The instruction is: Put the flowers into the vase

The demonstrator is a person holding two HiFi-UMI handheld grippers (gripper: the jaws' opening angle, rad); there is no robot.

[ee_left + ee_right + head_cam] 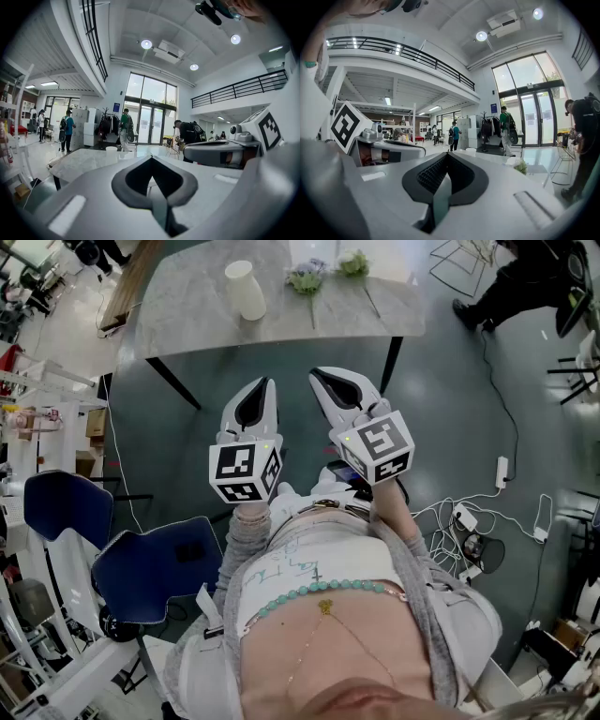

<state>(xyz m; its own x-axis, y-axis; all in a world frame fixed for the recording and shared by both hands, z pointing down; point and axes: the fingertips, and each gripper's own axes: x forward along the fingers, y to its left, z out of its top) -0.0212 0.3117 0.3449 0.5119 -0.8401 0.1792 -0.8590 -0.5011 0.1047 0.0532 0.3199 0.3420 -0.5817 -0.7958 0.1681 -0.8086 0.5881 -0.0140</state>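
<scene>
Marble desk (187, 306) carries the white vase (245, 289) with the flowers (307, 277) lying just beside it, while left gripper (265, 385) and right gripper (321, 376) hang near the torso, well short of the desk, fingers (129, 180) pressed together on nothing, probably staging before the reach.

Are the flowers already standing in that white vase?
No: in the head view the flowers lie flat on the table, to the right of the upright vase.
</scene>
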